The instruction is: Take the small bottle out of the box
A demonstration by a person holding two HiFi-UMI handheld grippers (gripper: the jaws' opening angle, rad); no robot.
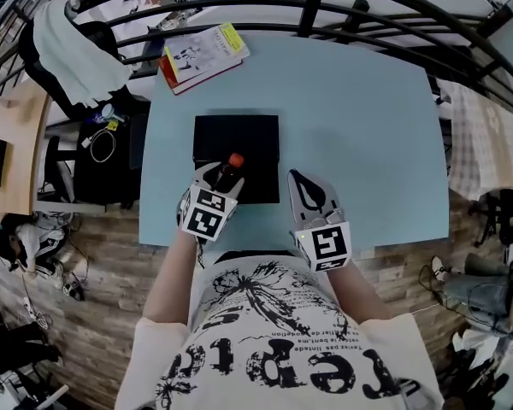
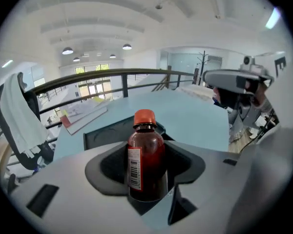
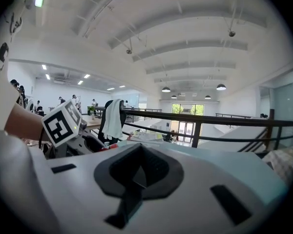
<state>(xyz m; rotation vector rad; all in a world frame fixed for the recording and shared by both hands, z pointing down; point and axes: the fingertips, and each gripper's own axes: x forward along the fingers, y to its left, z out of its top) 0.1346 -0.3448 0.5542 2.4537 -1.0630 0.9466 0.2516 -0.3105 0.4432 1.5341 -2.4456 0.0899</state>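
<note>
A small dark-red bottle (image 1: 228,176) with an orange cap and a barcode label (image 2: 145,161) stands upright between the jaws of my left gripper (image 1: 221,178), which is shut on it. The bottle hangs over the near edge of the flat black box (image 1: 236,135) on the light blue table (image 1: 359,118). To the right of the box, my right gripper (image 1: 300,183) is over the table near its front edge. It is shut with nothing between its jaws (image 3: 133,179). What lies inside the box is hidden.
A stack of books (image 1: 203,55) lies at the table's far left corner. A black railing (image 1: 325,7) runs behind the table. A chair draped with a white cloth (image 1: 73,49) stands at the far left, beside a dark stand (image 1: 103,156).
</note>
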